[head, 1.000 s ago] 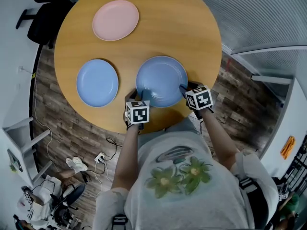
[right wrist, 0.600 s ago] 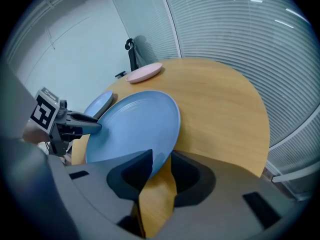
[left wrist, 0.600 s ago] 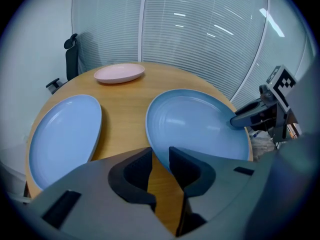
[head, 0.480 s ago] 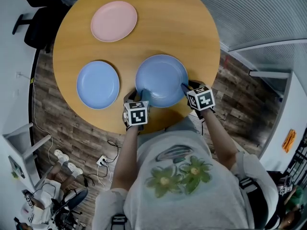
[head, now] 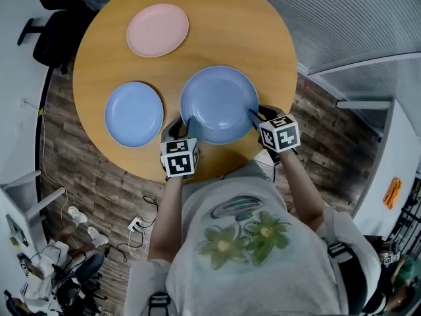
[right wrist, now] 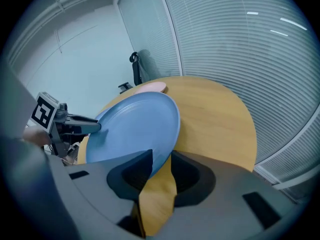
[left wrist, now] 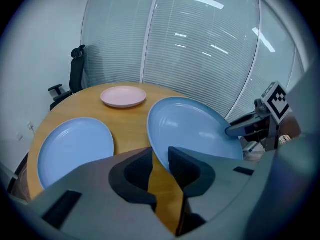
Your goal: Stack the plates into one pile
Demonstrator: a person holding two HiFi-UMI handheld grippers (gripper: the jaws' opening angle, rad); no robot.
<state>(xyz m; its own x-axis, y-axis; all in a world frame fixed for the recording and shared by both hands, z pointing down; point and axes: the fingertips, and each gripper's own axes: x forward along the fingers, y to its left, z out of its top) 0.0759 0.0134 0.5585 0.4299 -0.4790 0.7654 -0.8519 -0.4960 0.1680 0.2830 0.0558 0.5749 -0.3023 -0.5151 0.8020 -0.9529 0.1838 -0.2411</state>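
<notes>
Big plate (head: 218,104), blue, was held tilted off the table (head: 256,38) above its near edge. Left gripper (head: 186,125) and right gripper (head: 253,117) clamped opposite sides of its rim. Both pairs of jaws had just been closing and stood part-open with the rim between the pads. Small blue plate (head: 134,114) lay just beside it at the left edge, and pink plate (head: 158,29) lay at the far edge. Chair (head: 56,35) stood beyond the far-left edge, blinds (head: 342,18) on the right.

Right gripper (right wrist: 160,165), jaws just closed on tilted blue plate (right wrist: 134,128) — table (right wrist: 216,115) beyond
</notes>
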